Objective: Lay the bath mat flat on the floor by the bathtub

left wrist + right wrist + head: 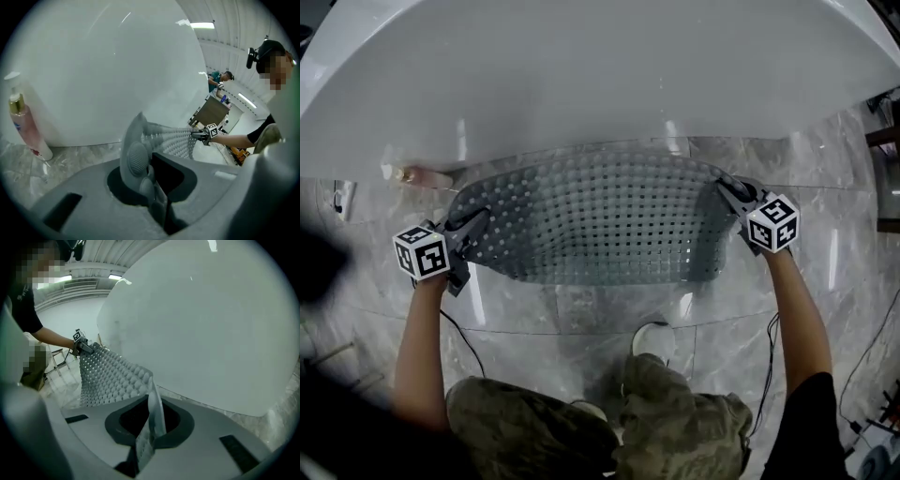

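Observation:
A grey perforated bath mat point(600, 220) with rows of suction cups hangs stretched between my two grippers, just in front of the white bathtub point(581, 75). My left gripper point(473, 225) is shut on the mat's left end, and the mat's edge point(136, 157) is pinched in its jaws. At the mat's right end my right gripper point(733, 194) is shut too, the thin edge point(152, 420) clamped between its jaws. The mat sags a little in the middle above the marble floor point(581, 309). Each gripper view shows the other gripper at the mat's far end.
A pink bottle with a gold cap point(26, 129) stands on the floor by the tub's left side, also visible as a bottle point(422, 175) in the head view. The person's shoes point(652, 342) and knees are just behind the mat. Cables point(459, 333) trail on the floor.

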Demonstrator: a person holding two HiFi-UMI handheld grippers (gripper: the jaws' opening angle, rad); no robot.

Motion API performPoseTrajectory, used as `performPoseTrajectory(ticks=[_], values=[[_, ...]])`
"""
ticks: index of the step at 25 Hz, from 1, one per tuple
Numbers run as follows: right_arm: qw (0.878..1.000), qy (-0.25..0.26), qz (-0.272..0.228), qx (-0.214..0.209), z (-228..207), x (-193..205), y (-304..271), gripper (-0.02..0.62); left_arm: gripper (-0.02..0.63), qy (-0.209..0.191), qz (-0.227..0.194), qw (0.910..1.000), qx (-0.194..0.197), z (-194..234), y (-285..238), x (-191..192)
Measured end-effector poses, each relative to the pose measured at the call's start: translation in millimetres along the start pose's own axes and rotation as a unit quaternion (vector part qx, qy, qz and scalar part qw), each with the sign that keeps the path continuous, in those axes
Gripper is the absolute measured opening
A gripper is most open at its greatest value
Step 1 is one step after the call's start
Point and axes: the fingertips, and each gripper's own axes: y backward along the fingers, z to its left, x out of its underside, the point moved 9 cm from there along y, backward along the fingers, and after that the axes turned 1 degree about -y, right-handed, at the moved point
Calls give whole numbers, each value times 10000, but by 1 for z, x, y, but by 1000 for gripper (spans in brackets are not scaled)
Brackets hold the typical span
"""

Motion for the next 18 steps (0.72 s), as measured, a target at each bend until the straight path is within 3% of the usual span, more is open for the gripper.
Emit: performPoseTrajectory(ticks=[4, 6, 11, 18], values=[[9991, 294, 280, -153, -9, 5, -30, 28, 35, 887, 79, 9957, -238, 22, -23, 9], [9973, 516, 462, -229, -12, 3, -43, 28, 35, 1073, 204, 9931, -427, 34, -32, 17], [9932, 905, 698, -236, -10, 3, -76, 28, 41, 434, 660, 9914, -1043, 64, -59, 39], [9942, 600, 887, -47, -16, 32, -90, 28, 55, -338, 738, 9864, -1432, 74, -87, 61]])
